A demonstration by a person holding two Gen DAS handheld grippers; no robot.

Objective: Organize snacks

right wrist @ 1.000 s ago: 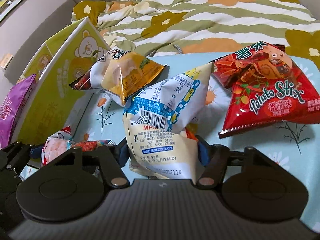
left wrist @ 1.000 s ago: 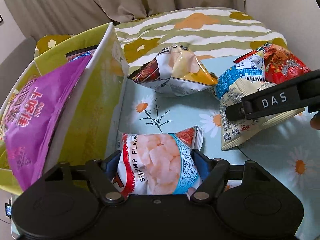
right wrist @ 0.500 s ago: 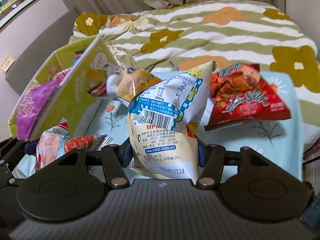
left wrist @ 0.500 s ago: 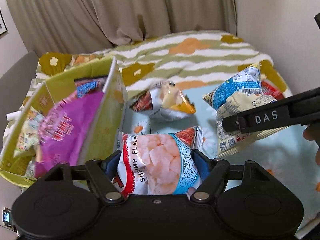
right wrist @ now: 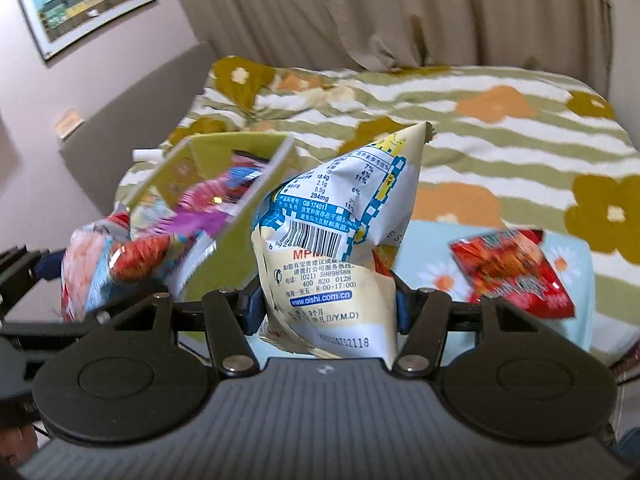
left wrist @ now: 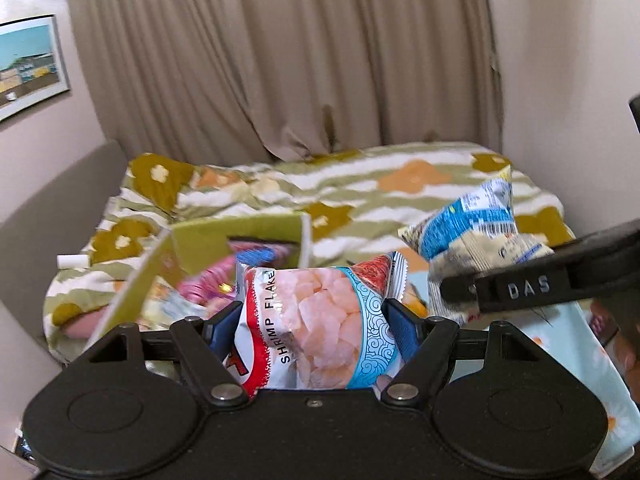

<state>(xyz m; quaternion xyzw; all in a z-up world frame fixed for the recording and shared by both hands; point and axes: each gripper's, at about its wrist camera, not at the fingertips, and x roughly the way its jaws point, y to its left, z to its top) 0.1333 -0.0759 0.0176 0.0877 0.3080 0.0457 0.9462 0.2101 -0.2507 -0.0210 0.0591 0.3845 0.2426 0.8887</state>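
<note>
Nearest, the left gripper has its blue pads pinched on the sides of the shrimp flake bag, held up in the air. Just to its right, the right gripper is clamped the same way on a cream and blue snack bag, back label facing me, its top corner pointing up. Beyond both, the green box stands near the left edge of the daisy-print cloth, with a purple bag and other packets inside. A red potato-stick bag lies toward the cloth's right edge. Farther back are the striped floral quilt, beige curtains and a framed picture on the wall.
</note>
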